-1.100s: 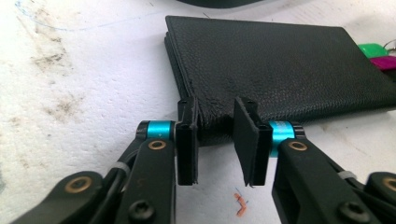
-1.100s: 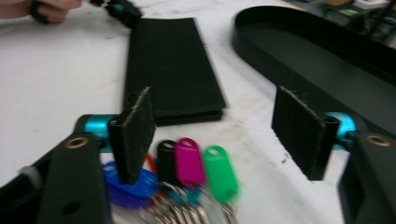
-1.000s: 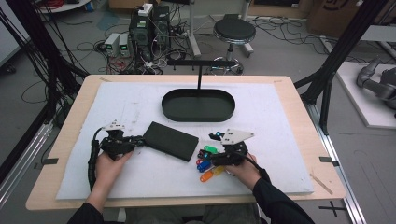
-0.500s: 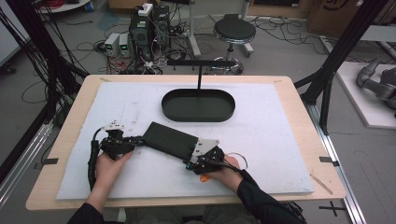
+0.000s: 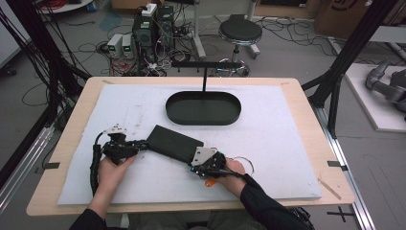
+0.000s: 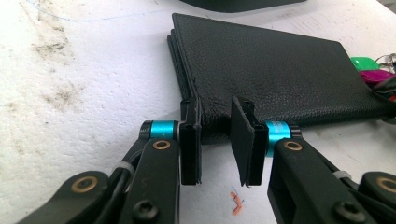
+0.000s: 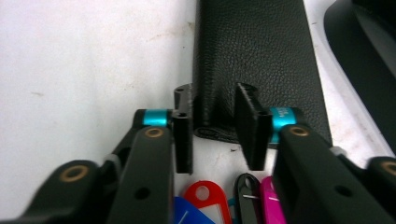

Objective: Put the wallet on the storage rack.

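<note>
A flat black leather wallet (image 5: 172, 143) lies on the white mat, slanting down toward the right. My left gripper (image 5: 142, 143) stands at its left end. In the left gripper view the jaws (image 6: 215, 140) flank the wallet's (image 6: 271, 70) near corner, pads against it. My right gripper (image 5: 193, 162) is at the opposite end. Its jaws (image 7: 212, 126) have just been closing and now pinch the wallet's (image 7: 261, 56) corner. A bunch of keys with coloured tags (image 7: 201, 193) lies under the right gripper; an orange tag (image 5: 210, 182) sticks out beneath the hand.
A black oval tray (image 5: 234, 115) sits behind the wallet at mid-table, with a T-shaped black stand (image 5: 205, 64) rising behind it. A key ring (image 5: 245, 165) lies beside my right hand. The mat (image 5: 287, 143) stretches bare to the right.
My right gripper has moved left from above the key tags to the wallet's right end, and its jaws have closed there. The left gripper has stayed put.
</note>
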Tool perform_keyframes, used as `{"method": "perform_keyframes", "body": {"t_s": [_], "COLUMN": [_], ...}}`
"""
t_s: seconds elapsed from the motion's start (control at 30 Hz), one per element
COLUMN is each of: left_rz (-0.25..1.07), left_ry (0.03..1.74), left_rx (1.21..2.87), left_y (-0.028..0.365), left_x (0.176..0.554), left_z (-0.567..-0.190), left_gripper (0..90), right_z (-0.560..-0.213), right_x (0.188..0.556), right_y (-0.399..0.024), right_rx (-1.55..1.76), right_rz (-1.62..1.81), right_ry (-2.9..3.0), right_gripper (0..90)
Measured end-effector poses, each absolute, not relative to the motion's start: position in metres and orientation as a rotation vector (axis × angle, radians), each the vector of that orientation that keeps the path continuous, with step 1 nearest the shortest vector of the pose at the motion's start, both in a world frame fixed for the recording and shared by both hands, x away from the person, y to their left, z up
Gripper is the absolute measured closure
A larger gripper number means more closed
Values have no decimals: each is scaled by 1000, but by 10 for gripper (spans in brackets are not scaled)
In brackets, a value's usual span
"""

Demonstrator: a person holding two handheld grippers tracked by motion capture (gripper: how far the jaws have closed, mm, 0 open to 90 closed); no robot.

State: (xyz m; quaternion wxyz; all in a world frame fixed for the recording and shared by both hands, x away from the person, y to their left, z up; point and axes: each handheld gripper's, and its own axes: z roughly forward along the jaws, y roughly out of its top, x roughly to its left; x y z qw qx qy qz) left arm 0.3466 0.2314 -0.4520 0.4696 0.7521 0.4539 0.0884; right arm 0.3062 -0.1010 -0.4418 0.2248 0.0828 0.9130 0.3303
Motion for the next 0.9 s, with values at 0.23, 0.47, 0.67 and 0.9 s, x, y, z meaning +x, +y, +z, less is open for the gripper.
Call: {"method": "perform_keyframes", "body": {"t_s": [0.23, 0.47, 0.67, 0.9], "left_rz": [253, 259, 418, 585], "left_ry": [1085, 1036, 867, 666], "left_rx": [1828, 1793, 1875, 1963], "left_y": [231, 232, 214, 196], "left_x": [346, 346, 345, 343], "left_z": [-450, -448, -433, -420], "left_gripper": [609, 503, 467, 452], "right_z": [-431, -415, -406, -403], "right_x": [312, 326, 333, 337], "right_y": [-112, -135, -148, -155], "right_rx": [301, 477, 535, 581], "right_rz": [1035, 1231, 1286, 1311], "right_ry": [2499, 2492, 2486, 2494], "right_gripper": [794, 801, 802, 801]}}
